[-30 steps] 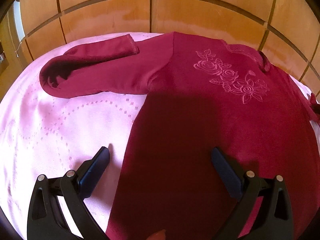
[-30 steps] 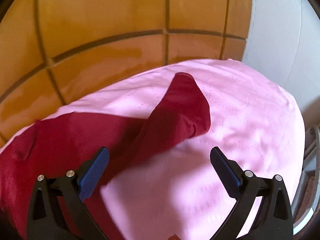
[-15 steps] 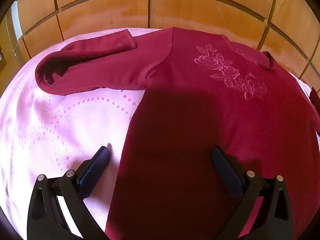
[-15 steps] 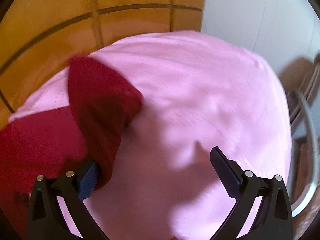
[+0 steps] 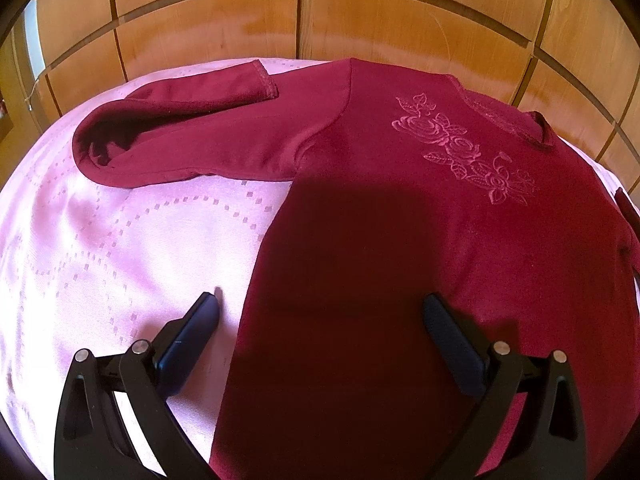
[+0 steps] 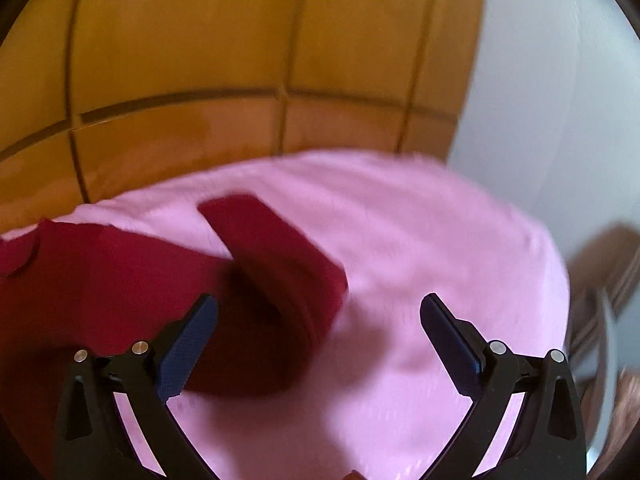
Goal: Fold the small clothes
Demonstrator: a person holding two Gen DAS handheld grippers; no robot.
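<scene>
Left wrist view: dark red top (image 5: 400,240) flat on pink bedspread (image 5: 100,260), left sleeve (image 5: 192,140) folded back on itself. Left gripper (image 5: 320,312) wide open, empty, over the hem. Right gripper (image 6: 318,312) wide open, empty, above the other sleeve (image 6: 280,260); view blurry.

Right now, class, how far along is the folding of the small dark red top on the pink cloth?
Done: the dark red long-sleeved top lies flat on the pink patterned cloth, its left sleeve doubled back on itself. In hand: nothing; the left gripper and right gripper are open, the right near the other sleeve. Left: that sleeve and the body folds.
</scene>
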